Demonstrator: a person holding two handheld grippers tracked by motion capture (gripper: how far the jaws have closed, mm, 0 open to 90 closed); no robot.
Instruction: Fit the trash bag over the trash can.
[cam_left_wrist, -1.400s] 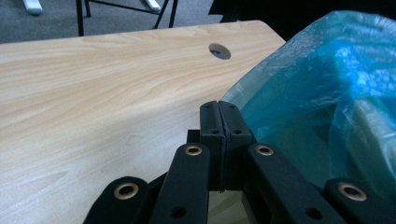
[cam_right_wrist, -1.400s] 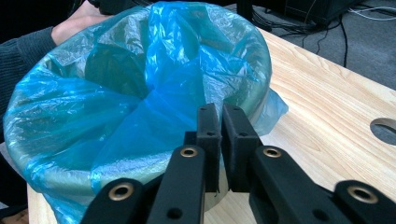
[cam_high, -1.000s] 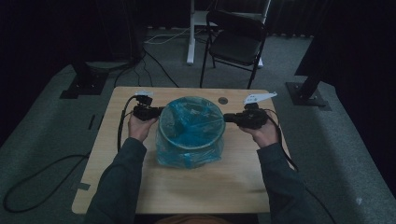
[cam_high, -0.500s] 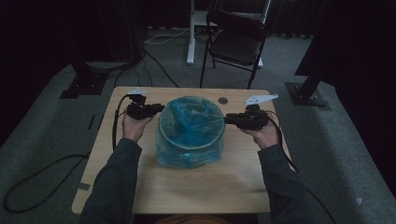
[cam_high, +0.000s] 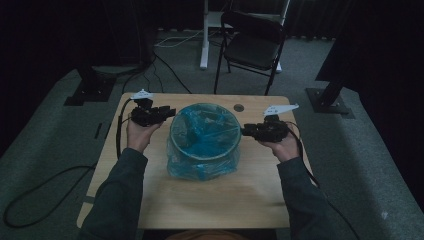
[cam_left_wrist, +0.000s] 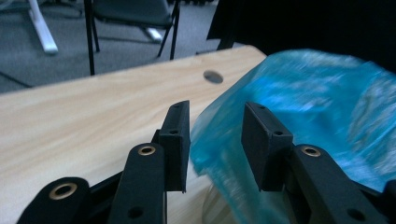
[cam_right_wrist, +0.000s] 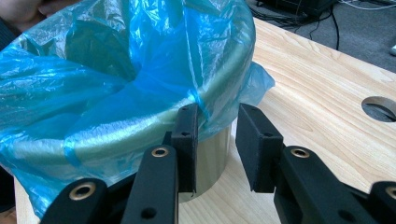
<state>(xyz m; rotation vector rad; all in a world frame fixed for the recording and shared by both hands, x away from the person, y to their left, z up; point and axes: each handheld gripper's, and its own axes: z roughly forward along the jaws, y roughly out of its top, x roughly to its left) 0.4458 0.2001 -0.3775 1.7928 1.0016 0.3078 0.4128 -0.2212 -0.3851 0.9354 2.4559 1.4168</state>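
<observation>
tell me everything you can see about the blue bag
The blue bag is thin, crinkled, see-through plastic lining a round bin. Its mouth is folded outward over the rim, the loose edge hanging down the outside. It stands upright mid-table. The jaws of both grippers are open beside its edge, not pinching it.

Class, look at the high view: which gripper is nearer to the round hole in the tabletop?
Right. The right gripper sits at the bin's right side, just below the hole; the left gripper is across the bin, at its left rim.
</observation>
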